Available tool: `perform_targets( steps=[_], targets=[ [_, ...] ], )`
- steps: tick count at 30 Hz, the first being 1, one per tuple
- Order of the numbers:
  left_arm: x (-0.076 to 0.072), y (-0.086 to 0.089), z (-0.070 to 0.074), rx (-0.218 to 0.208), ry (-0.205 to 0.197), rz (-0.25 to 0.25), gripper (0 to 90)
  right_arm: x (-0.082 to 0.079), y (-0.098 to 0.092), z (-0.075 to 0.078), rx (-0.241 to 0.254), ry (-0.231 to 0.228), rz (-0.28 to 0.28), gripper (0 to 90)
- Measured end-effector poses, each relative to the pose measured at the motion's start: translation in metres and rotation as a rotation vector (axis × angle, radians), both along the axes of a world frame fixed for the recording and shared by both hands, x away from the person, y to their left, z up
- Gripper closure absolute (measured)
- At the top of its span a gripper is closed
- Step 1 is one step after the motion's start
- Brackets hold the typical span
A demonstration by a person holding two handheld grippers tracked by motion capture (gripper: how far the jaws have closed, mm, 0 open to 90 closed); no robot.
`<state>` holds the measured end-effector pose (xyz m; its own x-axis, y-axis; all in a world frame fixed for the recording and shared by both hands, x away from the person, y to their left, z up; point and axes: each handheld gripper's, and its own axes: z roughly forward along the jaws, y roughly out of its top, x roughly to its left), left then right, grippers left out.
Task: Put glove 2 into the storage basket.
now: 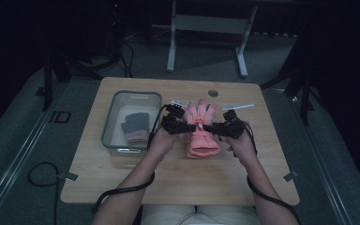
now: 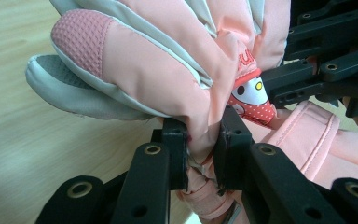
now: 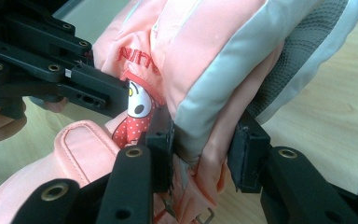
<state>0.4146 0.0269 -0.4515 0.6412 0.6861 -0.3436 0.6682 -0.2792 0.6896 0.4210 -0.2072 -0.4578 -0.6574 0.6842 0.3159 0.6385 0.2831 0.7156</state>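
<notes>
Both my jaws pinch the pink glove [image 1: 201,133] mid-frame: left gripper [image 1: 183,125] tight, right gripper [image 1: 214,127] wider; fingers point top of frame.

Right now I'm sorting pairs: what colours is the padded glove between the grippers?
Padded glove: salmon pink with pale grey trim, clearest in the left gripper view.

A grey bin [image 1: 110,123] sits on the wooden table [image 1: 178,180], left of centre. A folded grey glove [image 1: 136,127] lies inside it.
</notes>
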Motion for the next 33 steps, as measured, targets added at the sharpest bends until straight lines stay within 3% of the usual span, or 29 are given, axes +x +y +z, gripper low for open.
perform_targets(
  steps=[17,33],
  targets=[
    [-0.007,0.040,0.056,0.026,-0.070,0.072,76.2,0.008,0.039,0.049,0.046,-0.076,0.054,64.8],
    [-0.020,0.091,0.086,0.030,-0.096,0.164,76.1,0.015,0.091,0.079,0.064,-0.113,0.138,64.7]
  ],
)
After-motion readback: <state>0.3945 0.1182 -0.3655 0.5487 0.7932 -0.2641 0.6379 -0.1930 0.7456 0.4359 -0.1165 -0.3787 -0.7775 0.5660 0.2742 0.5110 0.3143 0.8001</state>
